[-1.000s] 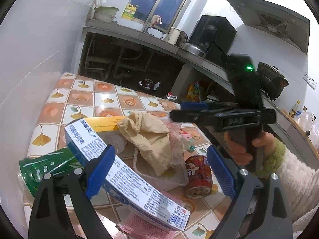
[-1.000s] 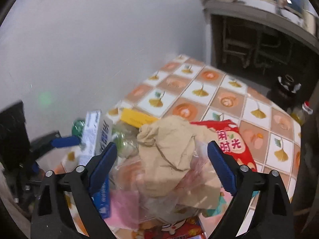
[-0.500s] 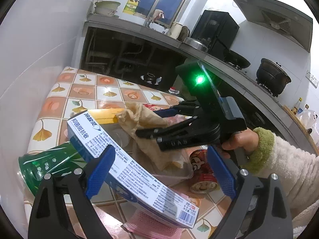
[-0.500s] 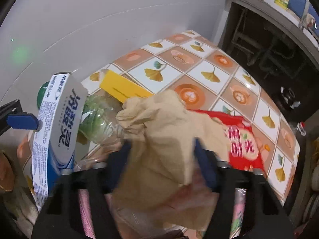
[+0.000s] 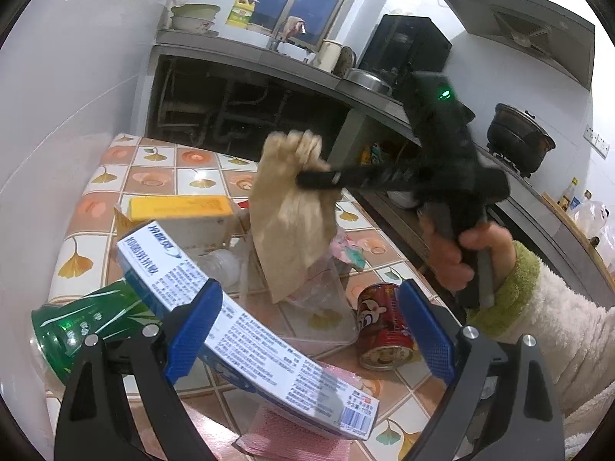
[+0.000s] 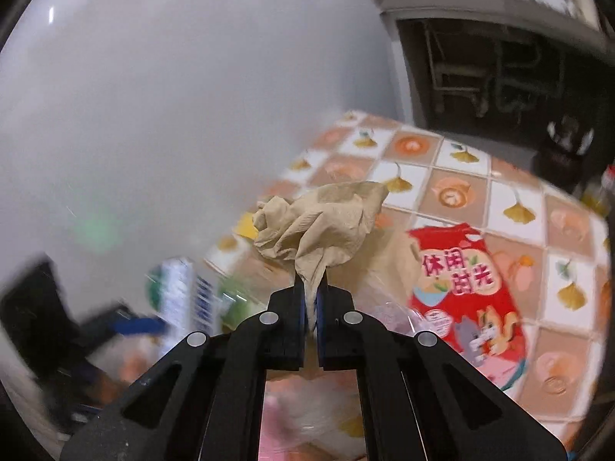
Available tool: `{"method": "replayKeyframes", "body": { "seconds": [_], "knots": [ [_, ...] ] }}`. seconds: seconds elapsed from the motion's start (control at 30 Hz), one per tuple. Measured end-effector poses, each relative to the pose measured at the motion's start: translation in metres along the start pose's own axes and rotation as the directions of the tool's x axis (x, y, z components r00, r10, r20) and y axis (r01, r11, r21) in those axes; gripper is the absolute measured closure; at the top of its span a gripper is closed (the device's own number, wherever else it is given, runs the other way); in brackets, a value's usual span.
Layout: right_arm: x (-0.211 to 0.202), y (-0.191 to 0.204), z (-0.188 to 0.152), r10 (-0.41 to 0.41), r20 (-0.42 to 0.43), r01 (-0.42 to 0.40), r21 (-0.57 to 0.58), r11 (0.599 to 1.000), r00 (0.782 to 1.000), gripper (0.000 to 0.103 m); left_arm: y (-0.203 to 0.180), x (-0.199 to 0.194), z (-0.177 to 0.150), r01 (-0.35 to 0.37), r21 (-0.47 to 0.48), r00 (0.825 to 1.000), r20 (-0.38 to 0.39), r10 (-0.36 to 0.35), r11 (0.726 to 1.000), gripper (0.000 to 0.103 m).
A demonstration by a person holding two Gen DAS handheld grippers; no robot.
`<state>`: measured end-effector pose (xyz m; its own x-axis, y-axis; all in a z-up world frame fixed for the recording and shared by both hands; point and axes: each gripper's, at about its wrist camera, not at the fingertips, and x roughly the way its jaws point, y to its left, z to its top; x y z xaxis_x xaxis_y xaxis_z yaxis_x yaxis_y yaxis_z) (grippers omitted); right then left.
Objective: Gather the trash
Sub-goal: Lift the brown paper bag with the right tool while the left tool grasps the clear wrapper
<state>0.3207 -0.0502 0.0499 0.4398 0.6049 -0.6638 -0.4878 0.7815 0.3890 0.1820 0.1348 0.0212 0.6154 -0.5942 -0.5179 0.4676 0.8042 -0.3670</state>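
My right gripper (image 6: pixel 311 288) is shut on a crumpled brown paper napkin (image 6: pixel 323 226) and holds it above the trash pile; it shows in the left wrist view too (image 5: pixel 319 180), with the napkin (image 5: pixel 292 215) hanging from it. My left gripper (image 5: pixel 307 330) is open and empty, low over a white and blue box (image 5: pixel 238 330). Around the box lie a green can (image 5: pixel 80 322), a red can (image 5: pixel 384 326), a clear plastic container (image 5: pixel 323 307), a yellow box (image 5: pixel 180 207) and a red snack bag (image 6: pixel 465 292).
The trash lies on a tiled table (image 5: pixel 161 176) set against a white wall (image 5: pixel 57 115) on the left. A kitchen counter (image 5: pixel 269 53) with open shelves runs behind. A pink cloth (image 5: pixel 292 441) lies at the table's near edge.
My right gripper came down over the pile, shut on the brown napkin and lifted it up off the clear container. My left gripper stayed open over the white and blue box.
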Motion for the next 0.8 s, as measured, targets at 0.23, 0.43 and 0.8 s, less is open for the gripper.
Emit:
{"method": "replayKeyframes", "body": {
  "seconds": [0.23, 0.43, 0.8],
  "knots": [
    [-0.055, -0.028, 0.001, 0.179, 0.189, -0.212, 0.174, 0.961, 0.966, 0.1, -0.016, 0.006, 0.006, 0.013, 0.052, 1.0, -0.018, -0.012, 0.999, 0.012],
    [-0.111, -0.033, -0.023, 0.161, 0.3, -0.22, 0.175, 0.96, 0.94, 0.1, -0.033, 0.023, 0.022, -0.004, 0.146, 0.996, -0.083, 0.016, 0.989, 0.012],
    [-0.197, -0.051, -0.094, -0.05, 0.434, -0.077, 0.269, 0.96, 0.899, 0.1, -0.066, 0.106, 0.067, 0.01, 0.272, 0.944, -0.321, 0.081, 0.962, 0.012]
  ]
}}
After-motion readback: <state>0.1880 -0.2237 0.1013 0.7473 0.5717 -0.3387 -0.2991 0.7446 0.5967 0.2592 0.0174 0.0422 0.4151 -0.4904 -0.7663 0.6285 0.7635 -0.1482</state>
